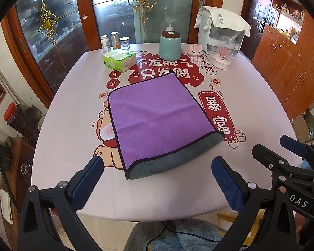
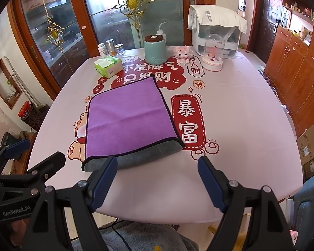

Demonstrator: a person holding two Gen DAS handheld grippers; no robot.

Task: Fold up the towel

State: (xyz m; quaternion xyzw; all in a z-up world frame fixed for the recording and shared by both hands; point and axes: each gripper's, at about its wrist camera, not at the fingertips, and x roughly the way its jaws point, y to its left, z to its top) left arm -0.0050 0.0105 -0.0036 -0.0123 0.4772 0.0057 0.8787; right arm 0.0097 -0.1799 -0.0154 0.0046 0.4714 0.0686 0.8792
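Purple towel lies folded mid-table; my left gripper and right gripper hover spread, empty, at near edge.

The folded purple microfibre towel is lying flat on the pink printed tablecloth, the wide-spread right gripper hovering near its grey edge.

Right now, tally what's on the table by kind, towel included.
Towel: 1
Tissue pack: 1
Small jars/bottles: 3
Teal canister: 1
White squeeze bottle behind it: 1
White appliance with cloth on top: 1
Domed ornament: 1
Pink toy figure: 1
Total: 10
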